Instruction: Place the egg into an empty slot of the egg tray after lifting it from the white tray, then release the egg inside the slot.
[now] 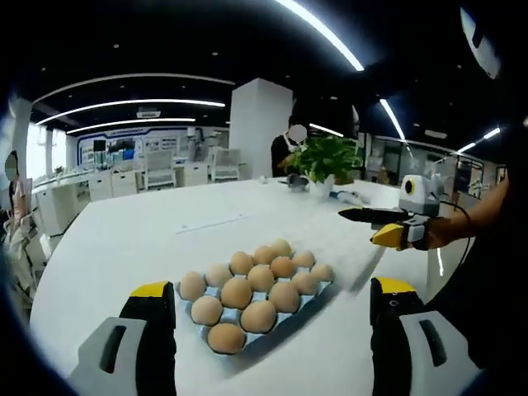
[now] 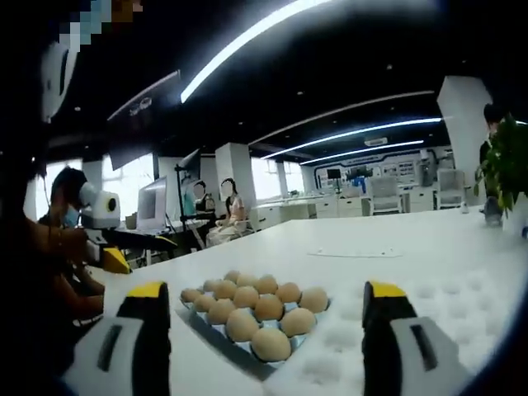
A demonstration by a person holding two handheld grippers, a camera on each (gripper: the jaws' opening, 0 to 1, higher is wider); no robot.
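Several brown eggs (image 1: 256,289) lie packed in a pale bluish tray (image 1: 318,299) on the white table. My left gripper (image 1: 272,289) is open, its yellow-tipped jaws standing either side of the tray on the near side, holding nothing. In the right gripper view the same eggs (image 2: 256,312) sit between the jaws of my right gripper (image 2: 266,289), also open and empty. Beside them lies a white moulded tray (image 2: 437,318) with empty dimples. A hand holds the right gripper (image 1: 394,227) above the table, right of the eggs. The left gripper (image 2: 111,243) shows at the left.
The round white table (image 1: 132,239) stretches far back. A potted plant (image 1: 326,158) stands at its far side, with a person (image 1: 289,144) behind it. Other people (image 2: 231,206) sit at desks in the background. A person's arm (image 1: 487,214) is at the right.
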